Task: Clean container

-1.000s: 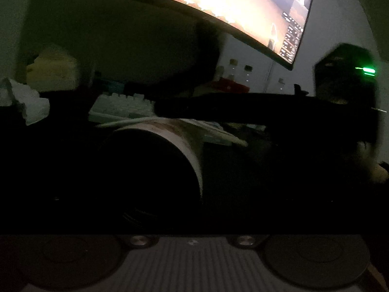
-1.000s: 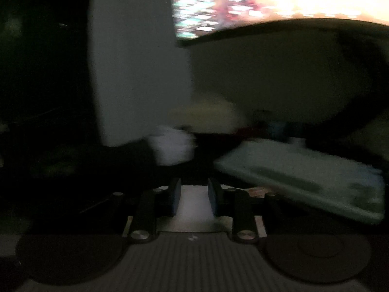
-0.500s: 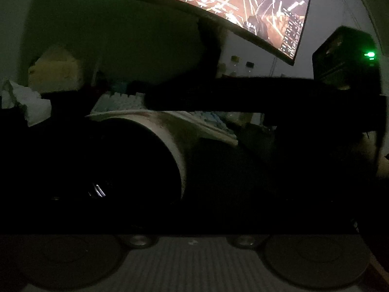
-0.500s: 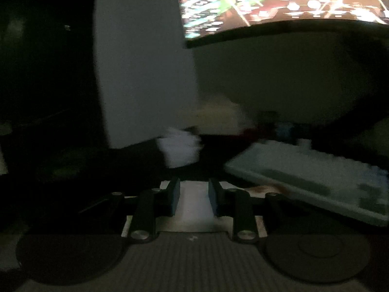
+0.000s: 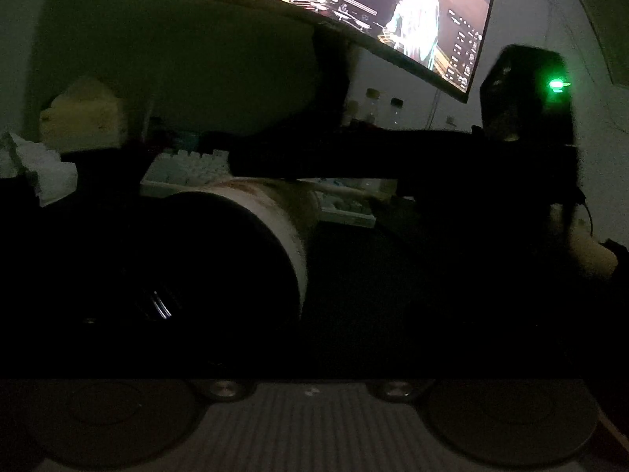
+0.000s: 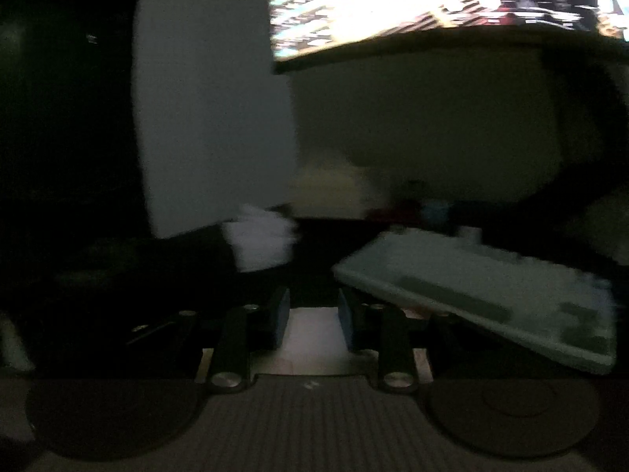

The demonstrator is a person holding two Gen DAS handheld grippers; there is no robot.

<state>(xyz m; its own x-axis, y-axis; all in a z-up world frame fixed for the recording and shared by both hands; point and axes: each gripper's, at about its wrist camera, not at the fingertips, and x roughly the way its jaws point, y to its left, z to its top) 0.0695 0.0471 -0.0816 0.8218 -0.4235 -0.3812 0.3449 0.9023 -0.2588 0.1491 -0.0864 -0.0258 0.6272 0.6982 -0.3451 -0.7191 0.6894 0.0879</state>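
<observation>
1. The container (image 5: 291,216), a white cylinder with brownish smears on its wall, lies on its side at centre-left of the left wrist view, its dark mouth toward the camera.
2. The left tongs are lost in darkness, so I cannot tell whether they grip the container or how wide they stand.
3. The right tongs (image 6: 312,316) stand narrow around a pale sheet (image 6: 310,338), probably a wipe; whether the pads actually pinch it is unclear.
4. Risk: in this poor light the wipe could miss the smears, or the container could roll if it is not firmly held.
5. The keyboard (image 6: 491,295) lies just right of the right tongs; a careless swing could strike it.
6. Crumpled tissue (image 5: 43,173) sits at left, a monitor (image 5: 354,11) glows across the top.
</observation>
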